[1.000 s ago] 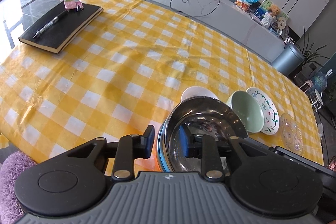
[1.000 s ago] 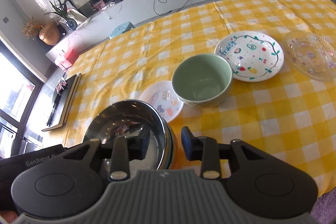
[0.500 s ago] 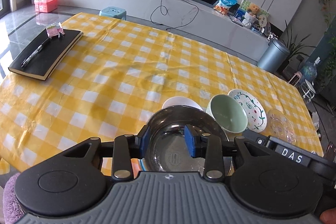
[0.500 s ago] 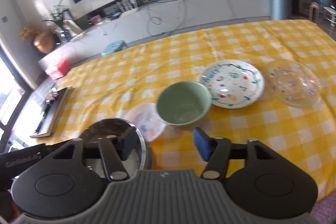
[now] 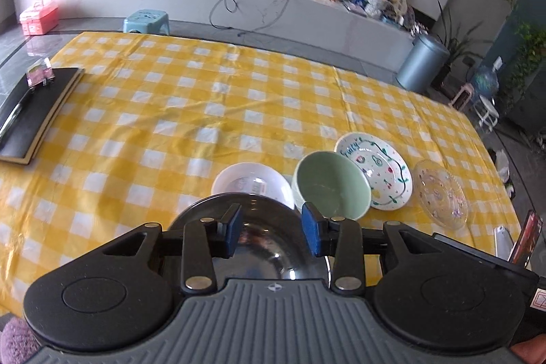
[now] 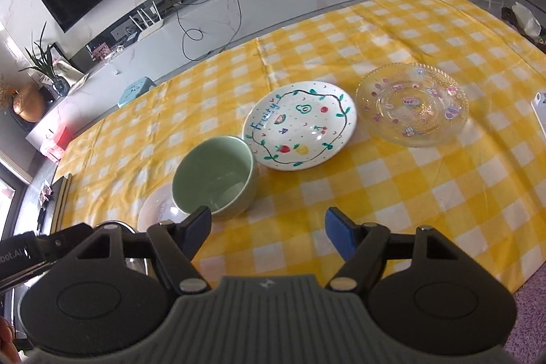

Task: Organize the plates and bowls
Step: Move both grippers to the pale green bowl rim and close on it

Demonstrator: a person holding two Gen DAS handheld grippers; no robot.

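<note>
A steel bowl (image 5: 266, 244) sits at the table's near edge, right under my left gripper (image 5: 271, 229), which is open and empty above it. Beyond it stand a small white plate (image 5: 245, 181), a green bowl (image 5: 329, 186), a white "Fruity" plate (image 5: 375, 173) and a clear glass plate (image 5: 440, 193) in a row. My right gripper (image 6: 268, 229) is open and empty, above bare cloth in front of the green bowl (image 6: 213, 181). The Fruity plate (image 6: 300, 125), the glass plate (image 6: 411, 103) and the small white plate (image 6: 153, 210) lie beyond it.
A yellow checked cloth (image 5: 204, 98) covers the table. A black notebook with a pen (image 5: 30, 111) lies at the far left. A white object (image 6: 539, 108) lies at the right edge. A stool (image 5: 146, 21) and a bin (image 5: 421, 63) stand beyond the table.
Both grippers have opened wider and let go of the steel bowl's rim. The right gripper has moved right, off the steel bowl, toward the green bowl. The left gripper has pulled back and up.
</note>
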